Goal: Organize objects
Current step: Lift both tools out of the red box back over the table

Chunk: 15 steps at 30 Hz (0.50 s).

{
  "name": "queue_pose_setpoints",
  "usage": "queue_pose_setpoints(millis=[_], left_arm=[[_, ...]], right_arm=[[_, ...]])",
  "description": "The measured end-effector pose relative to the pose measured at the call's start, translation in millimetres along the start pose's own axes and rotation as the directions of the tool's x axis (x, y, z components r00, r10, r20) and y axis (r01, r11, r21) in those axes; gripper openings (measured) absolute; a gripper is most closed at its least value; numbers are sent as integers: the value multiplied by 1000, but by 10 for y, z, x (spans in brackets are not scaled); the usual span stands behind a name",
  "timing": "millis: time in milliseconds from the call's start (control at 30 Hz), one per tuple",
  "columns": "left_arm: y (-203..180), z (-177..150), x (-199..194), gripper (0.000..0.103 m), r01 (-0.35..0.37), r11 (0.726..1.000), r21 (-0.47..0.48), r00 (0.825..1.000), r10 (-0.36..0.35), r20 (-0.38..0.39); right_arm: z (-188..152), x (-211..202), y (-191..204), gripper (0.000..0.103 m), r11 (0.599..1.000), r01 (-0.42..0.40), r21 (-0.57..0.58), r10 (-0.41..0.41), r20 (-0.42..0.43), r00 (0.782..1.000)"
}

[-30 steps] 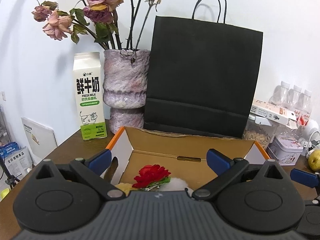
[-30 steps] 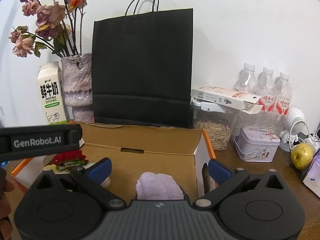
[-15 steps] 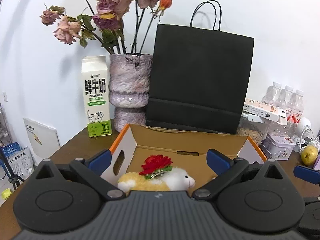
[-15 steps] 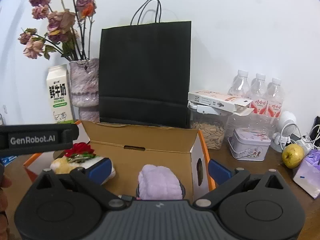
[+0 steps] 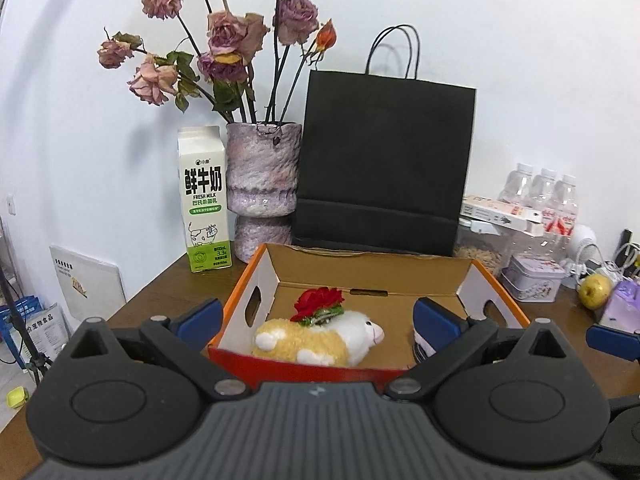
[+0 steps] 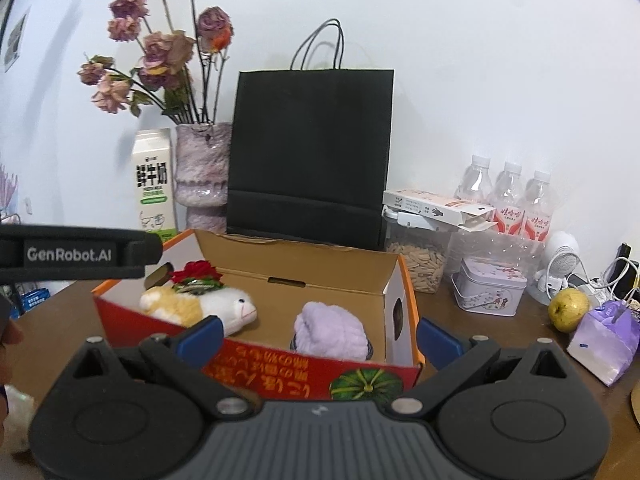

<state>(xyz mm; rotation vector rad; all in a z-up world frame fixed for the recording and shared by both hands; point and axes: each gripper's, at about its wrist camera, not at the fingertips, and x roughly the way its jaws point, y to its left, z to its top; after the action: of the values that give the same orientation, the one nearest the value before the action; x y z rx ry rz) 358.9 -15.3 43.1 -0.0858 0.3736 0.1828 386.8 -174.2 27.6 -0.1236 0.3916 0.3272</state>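
An open cardboard box [image 5: 372, 272] with orange rims and a red front stands on the brown table; it also shows in the right wrist view [image 6: 316, 372]. Inside lies a yellow and white plush sheep [image 5: 320, 338] [image 6: 200, 306] with a red flower clip [image 5: 319, 302] on its back. A rolled lilac towel [image 6: 330, 330] lies in the box's right part. My left gripper [image 5: 316, 314] is open and empty, in front of the box. My right gripper [image 6: 320, 332] is open and empty, also before the box front. The left gripper's body [image 6: 72, 254] shows at the left.
Behind the box stand a black paper bag [image 5: 384, 164], a vase of dried roses [image 5: 262, 184] and a milk carton [image 5: 204, 200]. At the right are a seed jar [image 6: 416, 256], a tin [image 6: 490, 292], water bottles [image 6: 512, 196], a pear [image 6: 568, 310] and a purple pack [image 6: 606, 340].
Both grippers have drawn back and up from the box. The box front, the whole sheep and the towel have come into view. Both stay open and empty.
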Motion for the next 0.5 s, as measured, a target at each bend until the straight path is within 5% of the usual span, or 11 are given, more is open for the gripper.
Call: queue_pose_setpoints(millis=[500], left_arm=[[161, -567, -713, 103, 63, 997, 50, 997, -65, 46]], right_arm=[[-474, -746, 86, 103, 1000, -23, -2, 23, 65, 998]])
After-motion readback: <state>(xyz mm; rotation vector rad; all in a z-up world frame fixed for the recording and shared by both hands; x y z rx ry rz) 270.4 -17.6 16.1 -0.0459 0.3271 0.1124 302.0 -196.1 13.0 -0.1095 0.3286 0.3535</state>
